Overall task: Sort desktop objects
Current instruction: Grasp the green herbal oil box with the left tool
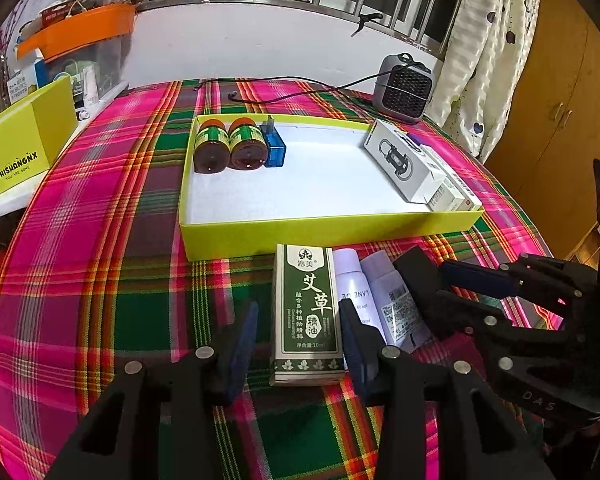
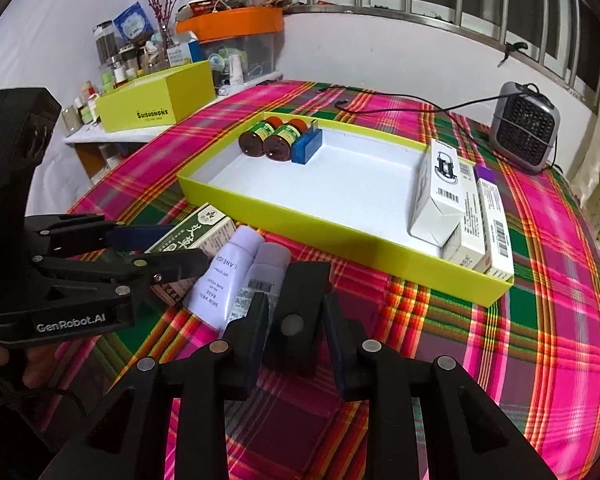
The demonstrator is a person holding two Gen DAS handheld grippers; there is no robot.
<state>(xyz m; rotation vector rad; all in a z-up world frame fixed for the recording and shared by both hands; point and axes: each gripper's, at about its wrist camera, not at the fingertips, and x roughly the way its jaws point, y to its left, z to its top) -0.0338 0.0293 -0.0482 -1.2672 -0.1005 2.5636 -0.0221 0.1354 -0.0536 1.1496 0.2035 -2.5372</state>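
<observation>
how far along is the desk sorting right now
Done: two brown bottles, a blue block and white cartons lie in the yellow-green tray. In hand: nothing is gripped; the left gripper straddles the green carton, the right gripper straddles a black block. Left: those two and two pale tubes lie on the plaid cloth.
</observation>
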